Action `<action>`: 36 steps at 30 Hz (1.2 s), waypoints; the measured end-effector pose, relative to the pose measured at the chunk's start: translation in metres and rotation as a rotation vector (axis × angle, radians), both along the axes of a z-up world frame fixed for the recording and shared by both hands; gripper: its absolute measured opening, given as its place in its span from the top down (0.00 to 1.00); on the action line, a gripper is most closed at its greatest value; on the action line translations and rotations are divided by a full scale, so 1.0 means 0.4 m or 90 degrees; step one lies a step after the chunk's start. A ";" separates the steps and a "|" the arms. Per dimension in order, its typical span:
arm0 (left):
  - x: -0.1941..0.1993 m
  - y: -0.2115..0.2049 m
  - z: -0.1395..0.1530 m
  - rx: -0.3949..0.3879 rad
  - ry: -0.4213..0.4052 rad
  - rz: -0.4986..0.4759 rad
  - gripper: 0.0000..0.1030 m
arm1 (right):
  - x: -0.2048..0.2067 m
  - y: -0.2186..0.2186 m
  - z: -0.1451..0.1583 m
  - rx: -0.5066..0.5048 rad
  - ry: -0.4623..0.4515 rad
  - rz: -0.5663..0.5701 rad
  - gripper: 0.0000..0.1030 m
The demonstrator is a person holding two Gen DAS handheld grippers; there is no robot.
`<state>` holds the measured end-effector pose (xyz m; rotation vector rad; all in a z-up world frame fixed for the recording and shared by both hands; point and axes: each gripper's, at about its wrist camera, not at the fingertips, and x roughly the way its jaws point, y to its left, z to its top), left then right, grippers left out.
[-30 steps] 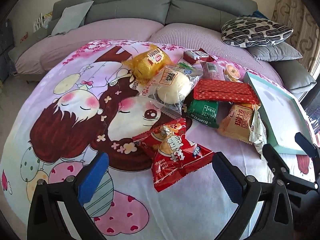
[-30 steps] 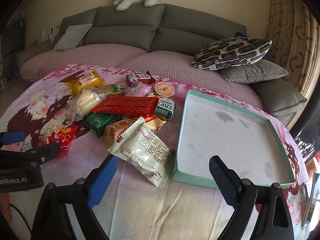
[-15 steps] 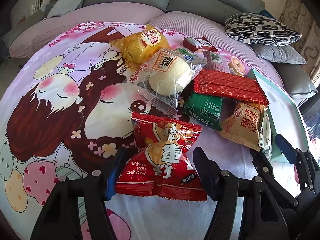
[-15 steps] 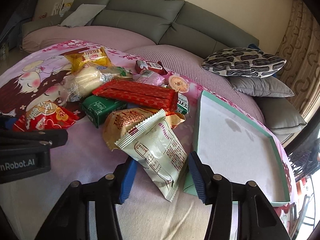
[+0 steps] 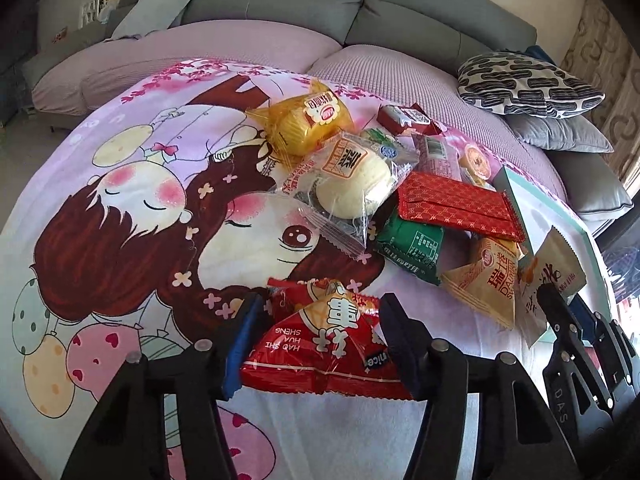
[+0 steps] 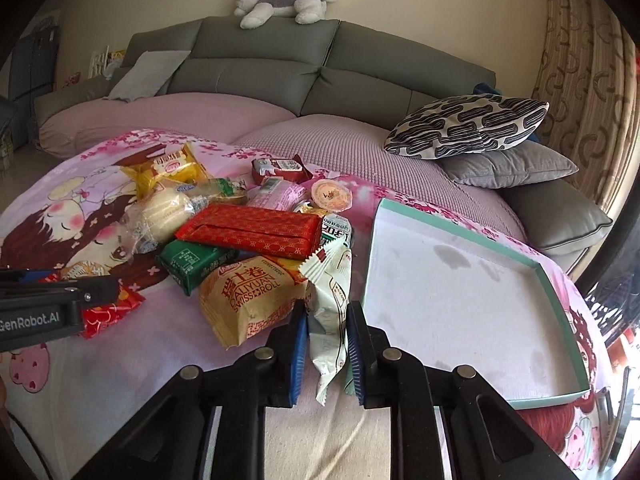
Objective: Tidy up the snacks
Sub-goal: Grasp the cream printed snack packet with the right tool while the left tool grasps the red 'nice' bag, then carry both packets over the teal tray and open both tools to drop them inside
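My left gripper (image 5: 320,320) is shut on a red snack bag (image 5: 326,344) lying on the cartoon-print cloth. My right gripper (image 6: 327,320) is shut on a pale white-green packet (image 6: 330,308), standing on edge beside a shallow teal-rimmed tray (image 6: 560,284). That packet also shows in the left wrist view (image 5: 548,276), with the right gripper (image 5: 560,312) on it. A pile of snacks lies between: a red patterned pack (image 6: 252,230), a green pack (image 6: 192,260), a tan Swiss roll bag (image 6: 248,292), a bun in clear wrap (image 5: 348,184), a yellow cake bag (image 5: 308,120).
A grey sofa (image 6: 256,64) with a pink cover stands behind the cloth. A black-and-white patterned cushion (image 6: 468,124) rests on grey cushions at the right. A plush toy (image 6: 280,2) lies on the sofa back. A curtain (image 6: 580,60) hangs at the far right.
Both grippers moved forward and closed, the left on the red snack bag, the right on the pale packet, which now stands on edge between the pads.
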<state>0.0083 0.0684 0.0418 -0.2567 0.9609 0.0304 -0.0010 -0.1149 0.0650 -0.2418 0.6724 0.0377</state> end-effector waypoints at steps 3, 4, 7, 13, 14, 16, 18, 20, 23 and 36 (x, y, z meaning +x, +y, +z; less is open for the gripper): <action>-0.004 0.002 0.025 -0.003 -0.016 0.005 0.43 | -0.009 -0.016 0.030 0.035 -0.016 0.004 0.81; -0.001 0.002 0.031 -0.005 -0.019 0.007 0.43 | -0.011 -0.020 0.038 0.044 -0.019 0.004 0.81; -0.002 0.000 0.040 -0.006 -0.022 0.013 0.44 | -0.014 -0.031 0.053 0.070 -0.022 0.004 0.81; 0.000 -0.006 0.063 -0.008 -0.035 0.017 0.44 | -0.021 -0.054 0.093 0.105 -0.038 -0.003 0.81; 0.003 -0.007 0.068 -0.010 -0.037 0.019 0.44 | -0.020 -0.058 0.101 0.108 -0.042 -0.005 0.81; 0.011 -0.014 0.079 -0.013 -0.043 0.018 0.44 | -0.012 -0.069 0.114 0.115 -0.050 -0.013 0.81; 0.024 -0.025 0.095 -0.019 -0.052 0.015 0.44 | 0.001 -0.087 0.124 0.126 -0.054 -0.028 0.81; 0.039 -0.043 0.113 -0.024 -0.063 0.009 0.44 | 0.017 -0.113 0.130 0.142 -0.054 -0.049 0.81; 0.069 -0.085 0.138 -0.031 -0.078 -0.009 0.44 | 0.042 -0.163 0.133 0.153 -0.059 -0.085 0.81; 0.183 -0.406 0.196 -0.039 -0.121 -0.185 0.44 | 0.082 -0.474 0.117 0.151 -0.081 -0.284 0.81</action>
